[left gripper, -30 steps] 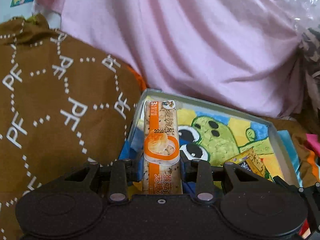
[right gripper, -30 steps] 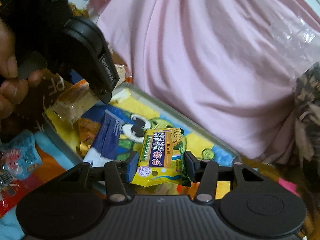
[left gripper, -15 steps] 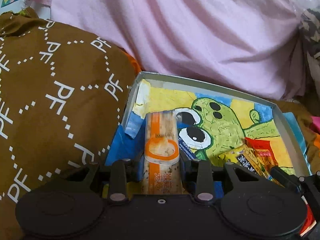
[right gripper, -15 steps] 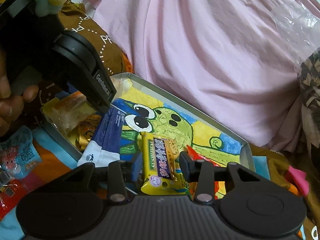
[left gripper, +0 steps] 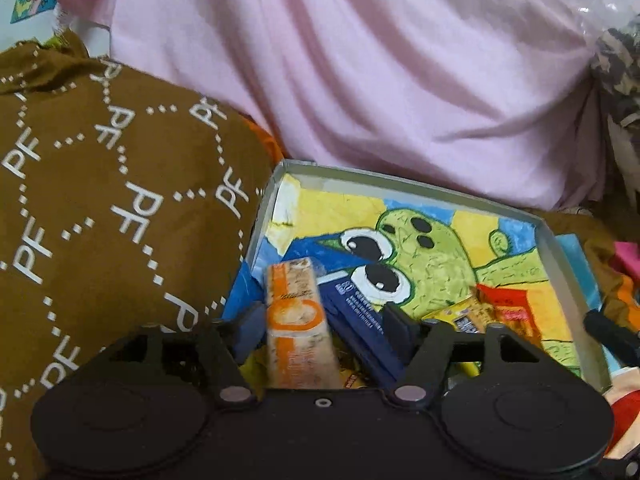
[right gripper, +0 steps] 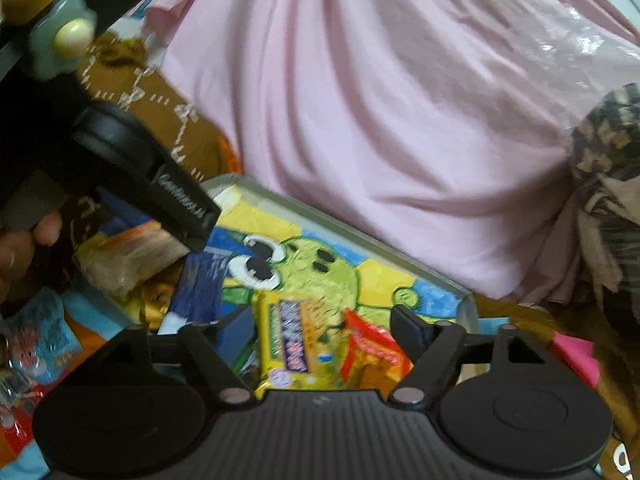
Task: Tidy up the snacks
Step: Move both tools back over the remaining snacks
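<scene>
A shallow box (left gripper: 400,180) with a green cartoon figure on its floor holds the snacks. My left gripper (left gripper: 324,328) hovers over its near left corner, jaws opening. An orange-and-white snack bar (left gripper: 298,320) lies loose between them beside a navy packet (left gripper: 360,320). My right gripper (right gripper: 324,332) stands over the same box (right gripper: 360,236), jaws also opening. A yellow biscuit packet (right gripper: 288,344) rests free between its fingers, with a red packet (right gripper: 372,352) to its right. In the right wrist view, a finger (right gripper: 188,220) of the left gripper reaches in above the bar (right gripper: 132,252).
Brown cloth printed with letters (left gripper: 100,220) rises left of the box. A pink cloth (left gripper: 360,80) bulges close behind it. Loose snack packets (right gripper: 36,344) lie outside the box at the left, below a person's hand (right gripper: 16,248). A pink packet (right gripper: 572,352) lies at the right.
Both grippers have spread their jaws. The snack bar left the left gripper's grip and the yellow packet left the right's; both now lie in the box.
</scene>
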The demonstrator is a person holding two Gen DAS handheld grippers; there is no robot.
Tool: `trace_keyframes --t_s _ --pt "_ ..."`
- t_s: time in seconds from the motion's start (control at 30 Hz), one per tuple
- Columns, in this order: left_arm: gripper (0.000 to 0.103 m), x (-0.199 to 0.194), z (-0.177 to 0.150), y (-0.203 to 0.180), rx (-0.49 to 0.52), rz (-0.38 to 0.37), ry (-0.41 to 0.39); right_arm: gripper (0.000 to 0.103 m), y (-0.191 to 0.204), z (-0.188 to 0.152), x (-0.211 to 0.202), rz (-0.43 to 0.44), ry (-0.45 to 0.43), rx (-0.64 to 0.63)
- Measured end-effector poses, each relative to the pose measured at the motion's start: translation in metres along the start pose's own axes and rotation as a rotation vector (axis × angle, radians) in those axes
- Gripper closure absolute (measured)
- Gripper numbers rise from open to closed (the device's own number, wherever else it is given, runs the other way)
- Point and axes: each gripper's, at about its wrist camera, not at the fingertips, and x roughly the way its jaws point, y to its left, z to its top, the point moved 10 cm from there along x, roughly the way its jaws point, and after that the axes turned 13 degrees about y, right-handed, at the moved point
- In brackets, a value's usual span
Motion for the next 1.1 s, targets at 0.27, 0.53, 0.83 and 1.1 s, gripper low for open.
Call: trace_keyframes --t_s 0.27,0.53,0.83,1.1 --pt "0.010 -0.049 -0.001 -0.001 -0.001 0.011 -0.063 0.004 -0.029 0.010 -0.039 -0.013 -0.060 0.093" --pt "0.001 -0.097 -0.009 -0.007 0.039 0.043 -0.134 0.000 -0.054 0.014 -0.076 0.010 -0.103 0.200" --pt "0.001 -0.139 -0.042 -0.006 0.026 0.073 -0.132 0.000 -0.057 0.000 -0.116 0.093 -0.095 0.305" --pt "0.001 -0.170 -0.079 -0.003 0.045 0.104 -0.104 0.000 -0.055 -0.021 -0.147 0.107 -0.067 0.314"
